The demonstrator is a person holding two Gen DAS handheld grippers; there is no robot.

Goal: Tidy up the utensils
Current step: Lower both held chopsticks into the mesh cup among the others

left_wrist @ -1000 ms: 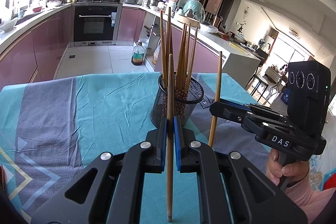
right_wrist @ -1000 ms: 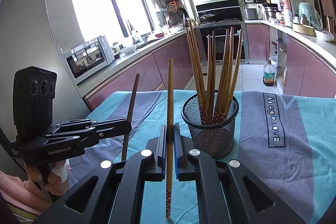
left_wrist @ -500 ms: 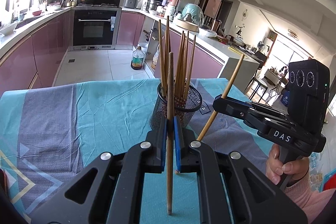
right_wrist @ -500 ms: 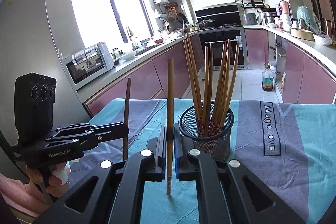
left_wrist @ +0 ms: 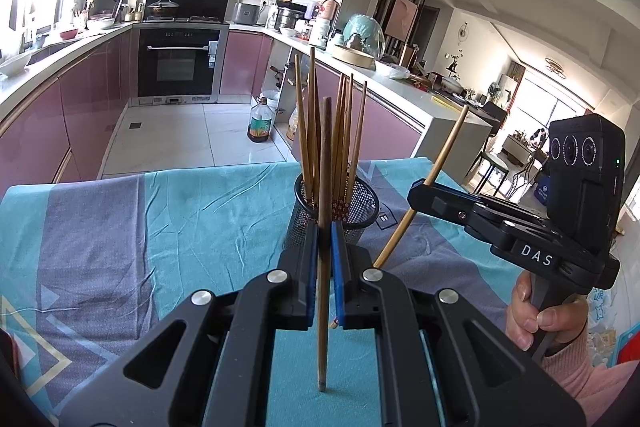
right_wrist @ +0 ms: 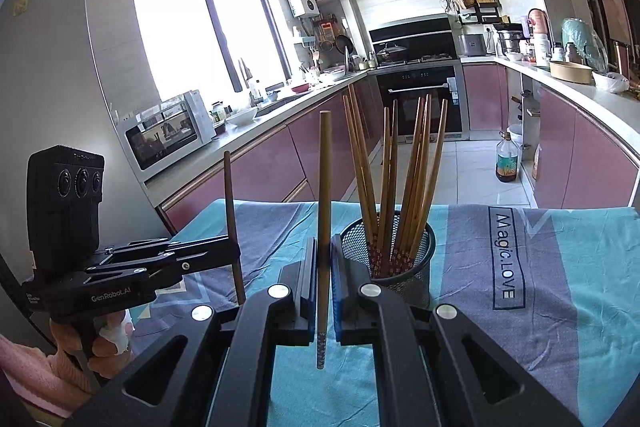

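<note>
The right tool's clamped chopstick has tilted; the left tool clamps another chopstick upright.

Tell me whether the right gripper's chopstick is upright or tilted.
Tilted. From the left wrist, the chopstick in the right gripper leans, top away from the holder.

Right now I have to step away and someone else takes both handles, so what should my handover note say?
Left gripper: shut on a dark chopstick, held about upright, its lower tip close to the tablecloth.
Right gripper: shut on a light chopstick with a patterned lower end; from the left camera it tilts.
Mesh cup: stands on the tablecloth just beyond both grippers, already holding a bunch of chopsticks.
Done: most chopsticks are in the cup.
Left: drop these two into it. No other loose ones in view.
</note>
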